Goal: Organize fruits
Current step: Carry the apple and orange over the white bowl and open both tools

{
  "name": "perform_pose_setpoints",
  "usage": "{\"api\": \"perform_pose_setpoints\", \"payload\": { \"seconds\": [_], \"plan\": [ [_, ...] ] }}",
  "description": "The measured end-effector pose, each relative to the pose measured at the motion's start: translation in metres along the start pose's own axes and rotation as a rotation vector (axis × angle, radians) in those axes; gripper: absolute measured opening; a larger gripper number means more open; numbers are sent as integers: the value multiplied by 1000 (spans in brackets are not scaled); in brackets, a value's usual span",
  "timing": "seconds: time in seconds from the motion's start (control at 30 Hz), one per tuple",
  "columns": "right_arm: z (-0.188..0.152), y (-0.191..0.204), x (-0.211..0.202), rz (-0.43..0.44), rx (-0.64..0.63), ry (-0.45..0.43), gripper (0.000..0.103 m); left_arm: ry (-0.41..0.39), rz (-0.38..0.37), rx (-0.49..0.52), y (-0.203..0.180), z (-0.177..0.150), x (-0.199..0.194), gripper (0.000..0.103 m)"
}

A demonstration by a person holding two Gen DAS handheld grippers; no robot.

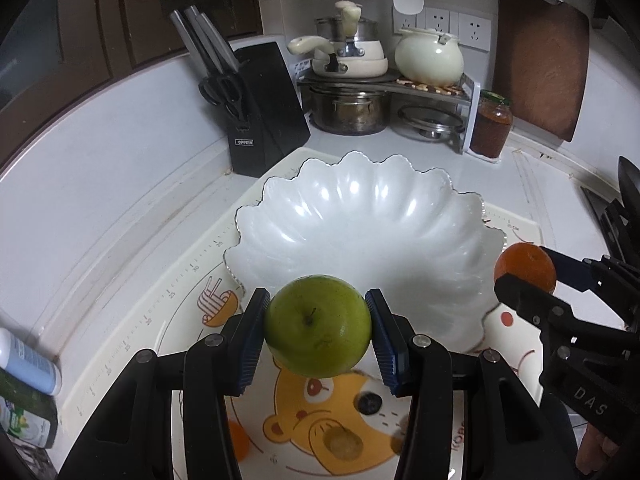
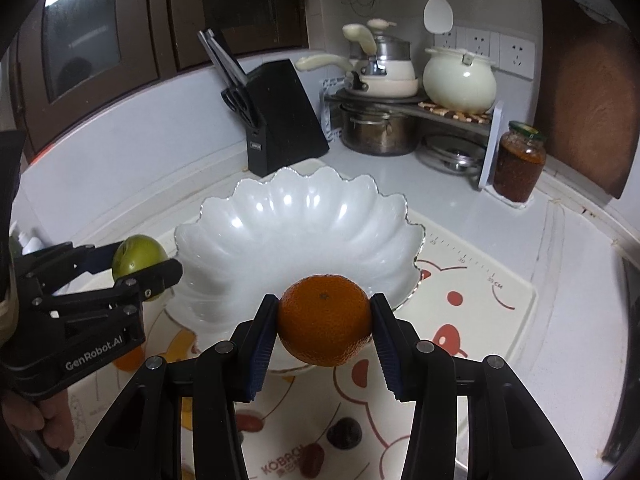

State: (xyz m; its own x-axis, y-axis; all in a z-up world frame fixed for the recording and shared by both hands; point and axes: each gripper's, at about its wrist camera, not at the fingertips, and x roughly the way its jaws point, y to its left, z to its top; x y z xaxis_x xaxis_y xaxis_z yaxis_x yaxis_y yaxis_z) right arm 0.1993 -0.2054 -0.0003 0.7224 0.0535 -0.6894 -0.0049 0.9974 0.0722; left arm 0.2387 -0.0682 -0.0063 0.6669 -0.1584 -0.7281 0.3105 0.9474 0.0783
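The left gripper [image 1: 318, 330] has its blue ribbed pads pressed on either side of a round green apple [image 1: 318, 326], stem toward the camera, held clear of the mat; the right gripper [image 2: 325, 320] is closed the same way on a round orange citrus fruit [image 2: 325, 320]. Just ahead of both sets of fingers, and a little below them, sits a wide white scalloped bowl with a clear beaded rim [image 1: 360, 216], empty as far as can be seen. Seen from the left gripper, the right one is off to its right at the bowl's edge. The step in hand looks like carrying both fruits to the bowl; the next move calls for bringing each fruit over the basin, lowering it close to the bottom, then parting the jaws gently so the round fruit does not roll out. Under the grippers lies a cream silicone mat printed with a cartoon bear [image 1: 320, 420], with smaller fruits left on it, spread on a white kitchen counter [image 1: 120, 184]. Beyond the bowl stand a black knife block [image 1: 264, 112], a rack of pots and a red sauce jar [image 1: 491, 124]
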Motion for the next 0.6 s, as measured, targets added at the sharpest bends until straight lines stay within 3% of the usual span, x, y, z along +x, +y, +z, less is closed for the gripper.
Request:
{"api": "perform_pose_setpoints", "payload": {
  "seconds": [0.5, 0.57, 0.6],
  "plan": [
    [-1, -9, 36, 14, 3, 63, 48, 75, -5, 1, 1, -2, 44, 48],
    [-1, -8, 36, 2, -2, 60, 51, 79, 5, 7, 1, -4, 45, 48],
    [-1, -8, 36, -9, -6, 55, 60, 85, 9, 10, 1, -5, 46, 48]
  ]
}}
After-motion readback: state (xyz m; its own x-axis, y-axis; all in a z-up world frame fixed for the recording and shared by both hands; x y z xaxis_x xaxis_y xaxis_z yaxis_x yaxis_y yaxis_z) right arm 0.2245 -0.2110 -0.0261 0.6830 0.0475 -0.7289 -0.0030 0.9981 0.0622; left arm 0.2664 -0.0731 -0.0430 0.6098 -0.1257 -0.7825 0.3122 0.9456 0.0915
